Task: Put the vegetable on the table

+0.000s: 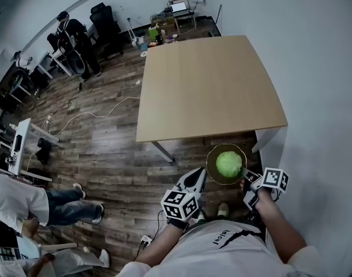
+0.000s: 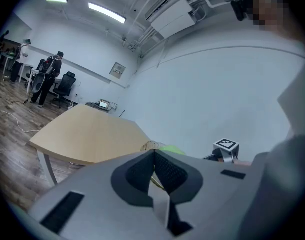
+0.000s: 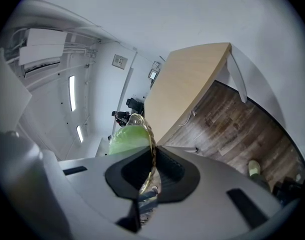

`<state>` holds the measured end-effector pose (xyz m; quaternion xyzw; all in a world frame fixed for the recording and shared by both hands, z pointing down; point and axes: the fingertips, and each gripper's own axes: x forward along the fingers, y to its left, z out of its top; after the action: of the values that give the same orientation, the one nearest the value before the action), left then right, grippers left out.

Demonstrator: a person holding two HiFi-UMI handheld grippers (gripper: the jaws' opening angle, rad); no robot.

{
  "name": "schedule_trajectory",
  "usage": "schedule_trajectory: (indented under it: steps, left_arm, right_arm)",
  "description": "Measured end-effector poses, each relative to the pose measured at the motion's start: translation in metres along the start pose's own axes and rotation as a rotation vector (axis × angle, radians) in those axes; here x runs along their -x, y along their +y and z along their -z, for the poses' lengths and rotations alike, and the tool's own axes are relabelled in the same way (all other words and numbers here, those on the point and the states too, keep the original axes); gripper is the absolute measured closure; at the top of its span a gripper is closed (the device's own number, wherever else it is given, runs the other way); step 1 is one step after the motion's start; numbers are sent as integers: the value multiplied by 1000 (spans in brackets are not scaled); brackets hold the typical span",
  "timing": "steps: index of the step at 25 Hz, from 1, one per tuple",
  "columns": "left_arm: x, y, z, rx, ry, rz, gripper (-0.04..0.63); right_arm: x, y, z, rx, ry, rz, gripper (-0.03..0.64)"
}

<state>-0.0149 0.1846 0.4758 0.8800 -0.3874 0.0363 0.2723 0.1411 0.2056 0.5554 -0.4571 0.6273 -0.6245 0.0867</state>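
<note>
A round green vegetable [image 1: 228,163] lies in a dark bowl with a golden rim [image 1: 210,160], held in the air just short of the near edge of the light wooden table [image 1: 210,85]. My left gripper [image 1: 203,171] is shut on the bowl's left rim and my right gripper [image 1: 245,175] on its right rim. In the left gripper view the shut jaws of the left gripper [image 2: 154,155] hide most of the bowl [image 2: 148,145] and the vegetable [image 2: 171,148]. In the right gripper view the rim [image 3: 151,139] runs between the right gripper's [image 3: 153,153] jaws, with the vegetable [image 3: 126,136] behind.
The table top is bare, with white legs [image 1: 163,152] at its near corners. A white wall [image 1: 320,68] runs along the right. A white cable [image 1: 95,114] lies on the wooden floor. People stand at the left [image 1: 26,201] and far back [image 1: 78,39], near chairs and desks.
</note>
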Motion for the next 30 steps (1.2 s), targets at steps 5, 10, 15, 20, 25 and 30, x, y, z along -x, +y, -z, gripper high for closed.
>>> schedule_trajectory:
  steps: [5,10,15,20,25,30]
  left_arm:
    - [-10,-3,-3,-7,-5,-10,581]
    - [-22,1,1,-6,-15,-43,581]
    - [-34,-5,-12,-9,-43,-79,581]
    - [-41,1,-10,-11,-59,-112,581]
    - [-53,15,-19,-20,-67,-134,581]
    - [-69,43,-32,-22,-68,-140,581]
  right_arm:
    - [2,-3,-13,10,-1,0,588]
    - [-3,-15,-24,18,13,1,588]
    - [-2,-12,-42,21,21,-19,588]
    - [-13,-22,-49,21,30,-25,588]
    - [-31,-16,-61,21,35,-32,588]
    - [-62,-12,-74,18,45,-15,588]
